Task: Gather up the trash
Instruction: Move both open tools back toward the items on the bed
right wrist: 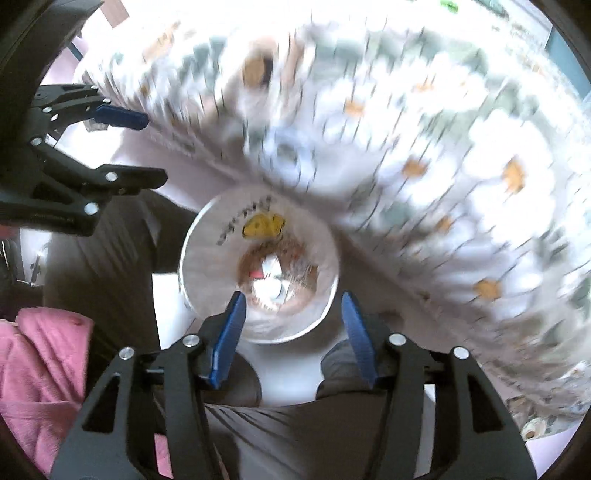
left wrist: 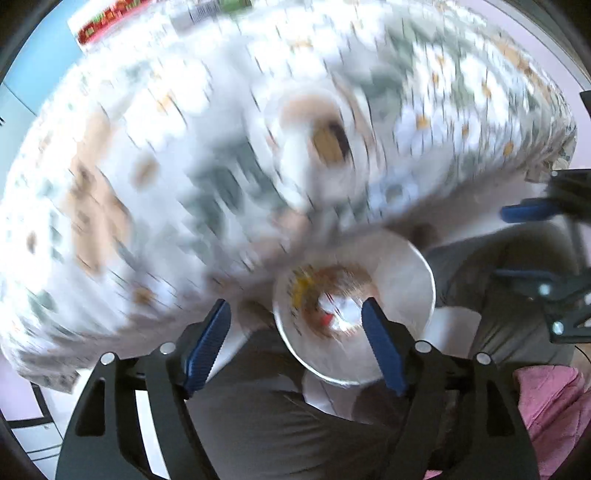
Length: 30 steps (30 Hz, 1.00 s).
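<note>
Bin (right wrist: 258, 266), white, trash inside, sits below the daisy-print table (right wrist: 443, 147) edge, ahead of both grippers. Left gripper (left wrist: 295, 343) and right gripper (right wrist: 291, 332) gape wide, holding nothing. Heavy blur; risk: fast swinging clips bin rim or table edge.

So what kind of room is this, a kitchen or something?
Probably a home dining or kitchen area, though the pictures are blurred: a table under a daisy-print tablecloth, a white waste bin holding scraps beside it, and packaged goods at the far edge.
</note>
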Each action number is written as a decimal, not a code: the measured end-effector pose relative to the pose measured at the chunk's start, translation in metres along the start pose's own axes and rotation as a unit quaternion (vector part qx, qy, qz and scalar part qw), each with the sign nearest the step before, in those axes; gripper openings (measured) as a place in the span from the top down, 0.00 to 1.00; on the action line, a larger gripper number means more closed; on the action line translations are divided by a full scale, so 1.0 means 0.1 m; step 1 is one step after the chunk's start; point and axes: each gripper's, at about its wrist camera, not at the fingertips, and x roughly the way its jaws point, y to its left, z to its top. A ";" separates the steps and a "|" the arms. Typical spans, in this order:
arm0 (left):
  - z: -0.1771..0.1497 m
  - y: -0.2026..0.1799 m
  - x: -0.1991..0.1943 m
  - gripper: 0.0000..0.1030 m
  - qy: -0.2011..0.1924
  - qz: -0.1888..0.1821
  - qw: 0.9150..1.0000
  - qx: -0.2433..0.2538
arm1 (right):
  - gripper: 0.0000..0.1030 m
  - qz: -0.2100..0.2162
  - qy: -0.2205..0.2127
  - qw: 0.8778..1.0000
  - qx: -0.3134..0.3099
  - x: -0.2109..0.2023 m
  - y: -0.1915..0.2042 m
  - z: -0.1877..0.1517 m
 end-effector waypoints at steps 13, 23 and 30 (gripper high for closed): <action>0.91 0.70 -0.82 0.14 -0.080 0.064 0.995 -0.007 | 0.36 -0.018 -0.078 0.997 -0.018 -0.94 -0.34 0.68; 1.78 1.09 -0.90 0.14 -0.096 0.093 0.990 0.047 | 0.36 -0.052 -0.098 0.993 -0.026 -1.04 -0.73 1.58; 2.33 1.26 -0.67 0.14 -0.091 0.087 0.988 0.085 | 0.36 -0.057 -0.091 0.994 -0.035 -0.83 -0.98 2.16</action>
